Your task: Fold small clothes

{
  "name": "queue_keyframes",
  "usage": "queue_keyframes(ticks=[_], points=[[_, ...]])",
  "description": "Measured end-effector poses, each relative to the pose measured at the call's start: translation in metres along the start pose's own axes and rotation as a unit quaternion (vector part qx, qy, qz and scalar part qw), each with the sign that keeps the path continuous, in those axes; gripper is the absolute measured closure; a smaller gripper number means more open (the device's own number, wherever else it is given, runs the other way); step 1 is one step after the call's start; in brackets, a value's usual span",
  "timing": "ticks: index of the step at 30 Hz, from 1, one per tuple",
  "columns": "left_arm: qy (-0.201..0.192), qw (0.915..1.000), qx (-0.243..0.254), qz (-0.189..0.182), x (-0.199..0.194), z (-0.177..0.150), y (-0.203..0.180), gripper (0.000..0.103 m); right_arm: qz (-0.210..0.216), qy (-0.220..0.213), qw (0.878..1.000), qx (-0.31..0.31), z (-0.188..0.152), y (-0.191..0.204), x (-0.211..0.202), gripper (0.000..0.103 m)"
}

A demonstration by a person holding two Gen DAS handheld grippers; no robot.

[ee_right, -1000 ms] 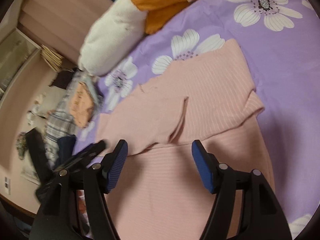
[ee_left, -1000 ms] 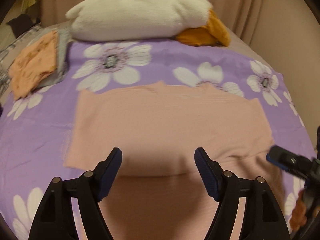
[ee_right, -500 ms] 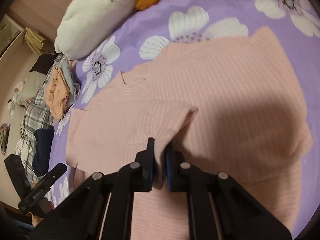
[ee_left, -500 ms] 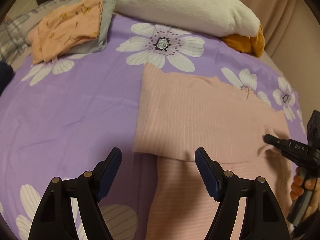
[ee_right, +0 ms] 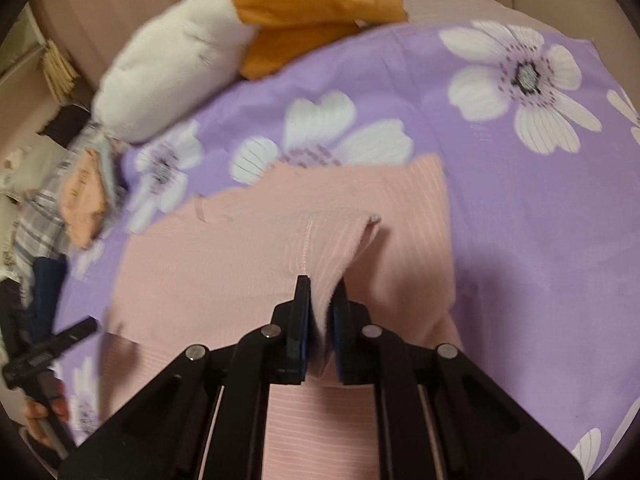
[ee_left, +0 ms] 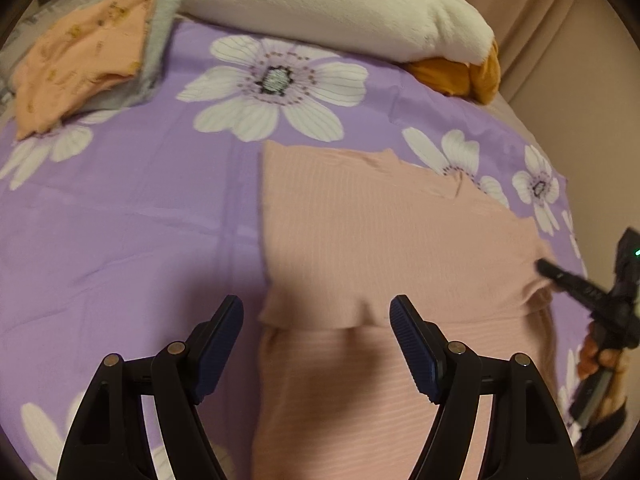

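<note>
A pink ribbed garment [ee_left: 380,240] lies on the purple flowered sheet [ee_left: 120,220], its upper part folded down over the lower. My left gripper [ee_left: 316,320] hangs open over the folded edge's left corner, with nothing pinched. In the right wrist view my right gripper [ee_right: 322,296] pinches a raised fold of the pink garment [ee_right: 248,264] near its sleeve. Its jaws are opening slightly, with the fabric still pressed between the pads. The right gripper [ee_left: 548,270] also shows at the garment's right edge in the left wrist view, held by a hand.
A white plush pillow [ee_left: 340,4] and an orange cloth [ee_left: 460,76] lie at the far end of the bed. A folded orange garment [ee_left: 80,56] on a grey one sits far left. Plaid and dark clothes [ee_right: 36,220] are piled beyond the bed's left side.
My right gripper closed on a fold of the pink garment and has drawn it up into a ridge. My left gripper slid left to the folded edge's left corner and stayed open.
</note>
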State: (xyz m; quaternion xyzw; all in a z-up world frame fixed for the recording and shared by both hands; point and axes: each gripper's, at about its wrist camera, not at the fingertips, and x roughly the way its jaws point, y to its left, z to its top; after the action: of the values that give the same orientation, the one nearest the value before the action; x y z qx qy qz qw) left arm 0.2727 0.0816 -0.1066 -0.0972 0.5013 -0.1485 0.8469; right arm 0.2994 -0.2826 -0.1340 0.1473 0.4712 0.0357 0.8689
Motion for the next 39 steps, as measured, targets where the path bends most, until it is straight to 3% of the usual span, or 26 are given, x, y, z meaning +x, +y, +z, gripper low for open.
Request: queue_keyframes(ticks=[1, 3, 5, 9, 12, 15, 21, 22, 24, 26, 31, 39], points=[[0.008, 0.9999, -0.004, -0.014, 0.004, 0.002, -0.001, 0.028, -0.009, 0.008, 1.000, -0.004, -0.002, 0.000, 0.003, 0.085], [0.011, 0.9991, -0.011, -0.040, 0.008, 0.005, -0.004, 0.028, -0.030, 0.019, 0.999, -0.017, -0.005, 0.003, 0.006, 0.070], [0.006, 0.9985, -0.008, -0.053, 0.009, 0.008, -0.008, 0.028, -0.037, -0.019, 0.999, -0.032, -0.006, 0.009, -0.007, 0.066], [0.005, 0.9939, -0.012, -0.110, 0.015, 0.013, -0.013, 0.028, 0.007, -0.074, 0.997, -0.037, -0.007, 0.011, -0.031, 0.065], [0.026, 0.9877, -0.028, -0.152, 0.032, 0.015, -0.009, 0.028, 0.047, -0.033, 0.997, -0.044, -0.013, 0.011, -0.014, 0.066], [0.048, 0.9866, -0.052, -0.147, 0.050, 0.013, -0.001, 0.028, 0.024, 0.007, 0.999, -0.042, -0.023, 0.006, 0.010, 0.069], [0.044, 0.9887, -0.036, -0.138, 0.047, 0.010, -0.005, 0.028, 0.045, 0.007, 0.999, -0.024, -0.026, 0.001, 0.008, 0.066], [0.043, 0.9896, -0.032, -0.133, 0.044, 0.010, -0.006, 0.028, 0.049, 0.007, 0.999, -0.019, -0.027, 0.002, 0.004, 0.064], [0.040, 0.9914, -0.019, -0.123, 0.033, 0.006, -0.007, 0.028, 0.071, 0.000, 0.997, -0.005, -0.031, 0.000, -0.011, 0.045], [0.037, 0.9935, -0.002, -0.107, 0.020, -0.001, -0.006, 0.028, 0.087, -0.008, 0.996, 0.004, -0.039, -0.003, -0.028, 0.040], [0.027, 0.9963, 0.013, -0.081, -0.017, -0.034, 0.007, 0.023, 0.076, -0.005, 0.997, 0.012, -0.073, -0.022, -0.063, 0.034], [0.027, 0.9972, -0.036, -0.060, -0.057, -0.097, 0.042, 0.020, 0.057, 0.037, 0.997, 0.048, -0.145, -0.059, -0.097, 0.031]])
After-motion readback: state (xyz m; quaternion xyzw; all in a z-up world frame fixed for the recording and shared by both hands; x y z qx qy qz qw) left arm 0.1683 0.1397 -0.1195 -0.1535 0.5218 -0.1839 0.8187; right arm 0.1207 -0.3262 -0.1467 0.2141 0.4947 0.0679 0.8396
